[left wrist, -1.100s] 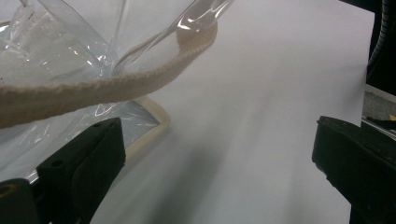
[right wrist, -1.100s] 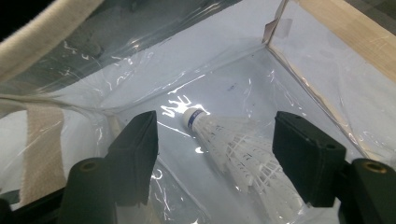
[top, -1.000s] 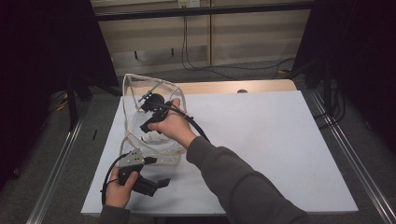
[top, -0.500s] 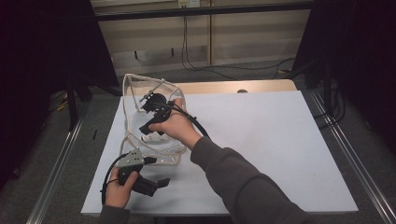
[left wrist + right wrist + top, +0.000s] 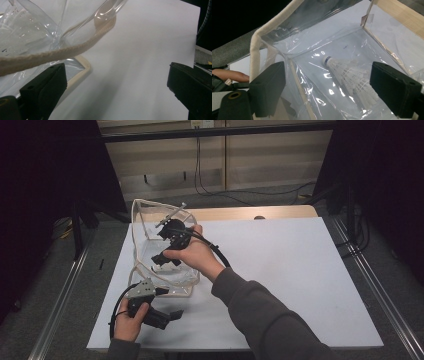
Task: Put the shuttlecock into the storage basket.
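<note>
One white shuttlecock (image 5: 352, 75) lies loose on the floor of the clear plastic bag (image 5: 150, 220), and I could easily knock it back out.

My right gripper (image 5: 165, 257) sits inside the bag's mouth; its fingers (image 5: 268, 86) have just been opening and now stand spread wide, the shuttlecock between them but untouched. If I pull back carelessly, a finger may snag the cloth-edged rim (image 5: 255, 47) and tip the bag, or sweep the feathers along. My left gripper (image 5: 172, 315) rests on the white table (image 5: 300, 280) just beside the bag's near corner, fingers (image 5: 45, 90) apart and gripping nothing, so the bag is unsteadied and could slide or collapse.
</note>
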`<action>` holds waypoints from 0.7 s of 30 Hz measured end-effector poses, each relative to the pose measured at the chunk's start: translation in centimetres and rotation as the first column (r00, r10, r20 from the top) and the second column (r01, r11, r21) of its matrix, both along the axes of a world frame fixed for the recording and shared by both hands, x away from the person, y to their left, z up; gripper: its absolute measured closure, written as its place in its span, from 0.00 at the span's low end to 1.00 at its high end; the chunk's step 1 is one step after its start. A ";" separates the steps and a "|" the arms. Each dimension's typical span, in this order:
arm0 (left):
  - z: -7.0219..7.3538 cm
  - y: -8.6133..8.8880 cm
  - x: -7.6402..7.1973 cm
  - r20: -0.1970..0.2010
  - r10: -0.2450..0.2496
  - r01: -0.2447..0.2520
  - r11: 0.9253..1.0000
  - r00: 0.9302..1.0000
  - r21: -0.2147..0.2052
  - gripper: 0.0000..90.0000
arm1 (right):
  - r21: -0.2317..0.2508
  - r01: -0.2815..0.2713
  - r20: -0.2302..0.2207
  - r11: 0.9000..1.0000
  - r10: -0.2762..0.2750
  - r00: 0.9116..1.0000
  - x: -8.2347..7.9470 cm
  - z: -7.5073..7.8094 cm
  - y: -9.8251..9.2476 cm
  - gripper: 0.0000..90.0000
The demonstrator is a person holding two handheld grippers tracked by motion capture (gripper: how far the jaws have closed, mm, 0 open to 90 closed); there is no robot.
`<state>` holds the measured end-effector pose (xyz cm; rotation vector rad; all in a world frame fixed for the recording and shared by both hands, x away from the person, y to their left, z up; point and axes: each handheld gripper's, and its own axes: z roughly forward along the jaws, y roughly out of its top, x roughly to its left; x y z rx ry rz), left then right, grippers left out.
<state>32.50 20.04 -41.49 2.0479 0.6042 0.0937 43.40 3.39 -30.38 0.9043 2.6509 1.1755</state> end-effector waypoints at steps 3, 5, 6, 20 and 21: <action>0.1 0.0 0.0 0.006 0.004 -0.004 1.000 1.000 -0.001 0.03 | -0.001 -0.008 0.004 1.000 0.008 1.000 -0.1 0.1 -0.2 0.13; 0.1 0.0 0.0 0.006 0.002 -0.002 1.000 1.000 -0.001 0.03 | 0.008 -0.007 0.007 1.000 0.007 1.000 -0.1 0.3 -0.3 0.13; 0.1 0.0 0.0 0.003 0.001 -0.001 1.000 1.000 -0.001 0.03 | 0.012 -0.008 0.009 1.000 0.008 1.000 -0.2 0.4 -0.4 0.13; 0.1 -0.1 0.0 0.002 -0.001 0.001 1.000 1.000 -0.007 0.03 | 0.037 -0.024 0.019 0.999 0.023 1.000 -0.9 1.2 -1.8 0.07; 0.2 -0.1 0.0 0.002 -0.006 0.006 1.000 1.000 -0.002 0.03 | 0.041 -0.027 0.018 0.999 0.027 0.999 -1.0 1.2 -1.9 0.06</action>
